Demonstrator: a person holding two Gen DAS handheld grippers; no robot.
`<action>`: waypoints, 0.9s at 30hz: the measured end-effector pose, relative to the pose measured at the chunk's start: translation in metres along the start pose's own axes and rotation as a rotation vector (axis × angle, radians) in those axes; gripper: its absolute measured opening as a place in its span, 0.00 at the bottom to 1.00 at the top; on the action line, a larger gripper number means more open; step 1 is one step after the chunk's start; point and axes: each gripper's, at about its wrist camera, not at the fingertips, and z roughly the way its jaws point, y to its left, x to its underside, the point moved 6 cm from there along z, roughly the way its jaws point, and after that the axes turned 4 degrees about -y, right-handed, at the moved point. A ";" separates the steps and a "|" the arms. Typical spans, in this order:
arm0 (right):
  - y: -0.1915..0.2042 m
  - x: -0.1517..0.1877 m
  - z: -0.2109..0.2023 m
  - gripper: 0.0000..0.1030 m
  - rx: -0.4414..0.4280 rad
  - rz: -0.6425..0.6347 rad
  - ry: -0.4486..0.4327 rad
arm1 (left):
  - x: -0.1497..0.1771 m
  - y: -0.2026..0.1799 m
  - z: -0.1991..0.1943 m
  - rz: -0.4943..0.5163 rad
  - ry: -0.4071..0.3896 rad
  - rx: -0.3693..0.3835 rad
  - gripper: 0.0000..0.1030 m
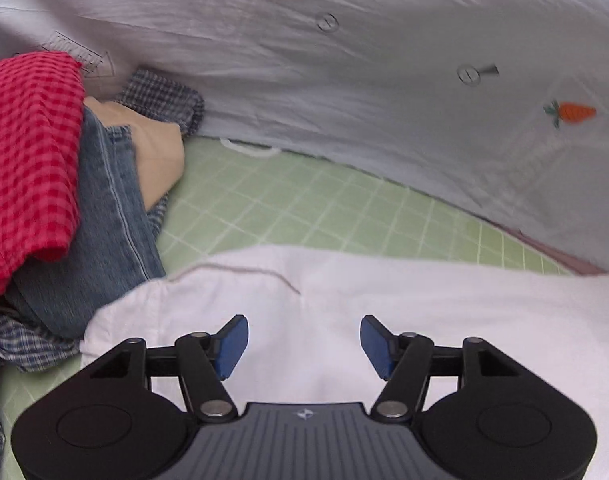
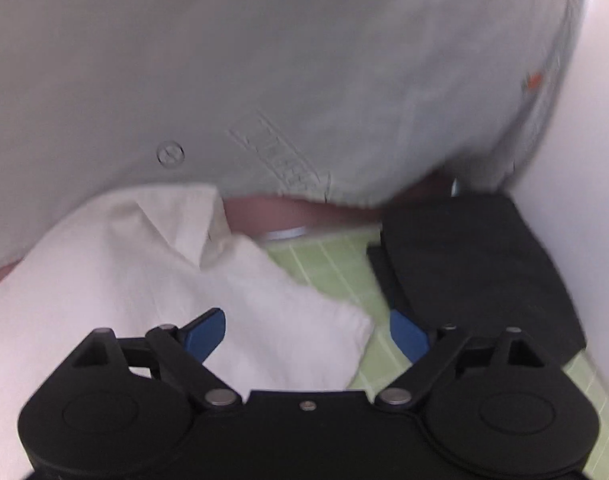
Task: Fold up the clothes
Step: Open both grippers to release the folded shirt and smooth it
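Left wrist view: left claw point(image 1: 304, 346) spread, released, over folded white cotton shirt point(image 1: 384, 320) on green gridded counter mat point(image 1: 288, 200); heaped red gingham, denim, plaid clothes point(image 1: 64, 200) left. Right wrist view: right claw point(image 2: 308, 336) released, wide above shirt's right edge.

Left wrist cam sits right behind left gripper point(image 1: 304, 346), looks forward and down, super close over white shirt point(image 1: 384, 320) on green grid mat point(image 1: 304, 208). Right wrist cam same deal behind right gripper point(image 2: 306, 338), tilted down, close, blurry. Both share white shirt, mat, and pale grey carrot-print garment point(image 1: 344, 60) filling the background.
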 end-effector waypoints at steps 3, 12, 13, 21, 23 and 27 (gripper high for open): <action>-0.017 0.024 0.026 0.77 -0.035 0.161 0.078 | 0.034 -0.023 0.002 0.057 0.062 0.038 0.62; -0.007 0.045 0.058 0.65 0.025 0.198 0.123 | 0.083 -0.109 0.000 0.229 0.163 0.218 0.62; -0.005 0.045 0.057 0.52 0.025 0.178 0.113 | 0.086 -0.120 -0.003 0.256 0.164 0.243 0.62; -0.017 0.048 0.042 0.02 0.017 0.096 0.099 | 0.137 -0.173 -0.012 0.541 0.164 0.281 0.65; -0.025 0.055 0.034 0.02 0.031 0.067 0.101 | 0.146 -0.166 -0.021 0.535 0.173 0.291 0.65; -0.050 0.073 0.014 0.02 0.048 0.071 0.105 | 0.162 -0.147 -0.037 0.544 0.197 0.306 0.67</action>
